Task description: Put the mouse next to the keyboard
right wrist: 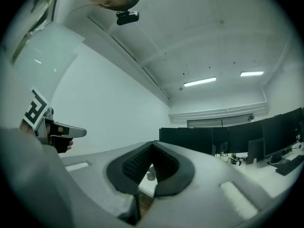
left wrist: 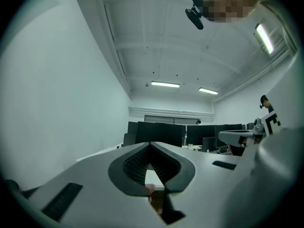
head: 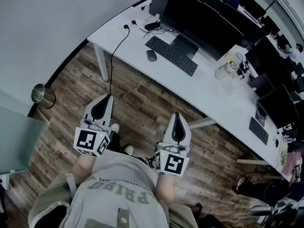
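I am holding both claws low against my body, above the wooden floor (head: 142, 103), and both are pointing ahead toward the surface (head: 199, 91). The left claw (head: 108, 97) is pressed together with nothing in it; in its own view the ribbed pads are meeting at the tips (left wrist: 151, 144) and only the room is showing past them. The right claw (head: 176, 114) is likewise pressed together and empty (right wrist: 153, 143).

Print is running across my shirt (head: 124, 196), but it is lying upside down from up here and I am not reading it with any certainty. The cubes on the claws are showing only black-and-white square markers, no words.

The mouse (head: 151, 55) is sitting well ahead on the surface, to the right of the left claw's line and to the left of the right claw's line, so neither claw is much nearer. It is resting just beside the left end of the keyboard (head: 171, 55), its long axis seeming to run roughly across the keyboard's length. I am judging the left claw the freer choice, since it would not be crossing the keyboard. A dark monitor (head: 204, 20) is standing behind them; I am making out no brand or key lettering.
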Motion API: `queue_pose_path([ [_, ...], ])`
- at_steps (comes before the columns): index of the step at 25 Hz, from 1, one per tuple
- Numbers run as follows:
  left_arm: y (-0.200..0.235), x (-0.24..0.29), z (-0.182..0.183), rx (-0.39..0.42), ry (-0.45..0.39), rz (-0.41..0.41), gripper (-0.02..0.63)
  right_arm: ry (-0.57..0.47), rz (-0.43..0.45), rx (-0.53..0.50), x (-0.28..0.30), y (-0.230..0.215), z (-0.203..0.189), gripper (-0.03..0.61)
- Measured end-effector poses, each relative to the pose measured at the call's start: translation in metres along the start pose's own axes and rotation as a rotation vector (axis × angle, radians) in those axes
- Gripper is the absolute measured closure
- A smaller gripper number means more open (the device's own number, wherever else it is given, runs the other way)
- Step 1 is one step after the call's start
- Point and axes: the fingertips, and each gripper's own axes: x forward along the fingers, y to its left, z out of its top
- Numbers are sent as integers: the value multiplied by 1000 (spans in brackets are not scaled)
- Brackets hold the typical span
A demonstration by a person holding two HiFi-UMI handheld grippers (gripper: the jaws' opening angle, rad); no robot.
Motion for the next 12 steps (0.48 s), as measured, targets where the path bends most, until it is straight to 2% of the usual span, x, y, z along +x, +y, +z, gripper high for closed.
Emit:
queue_pose_path([
  [12,-11,-6,7,40,-1,-8,603,0,18,4,-4,0,0,578],
])
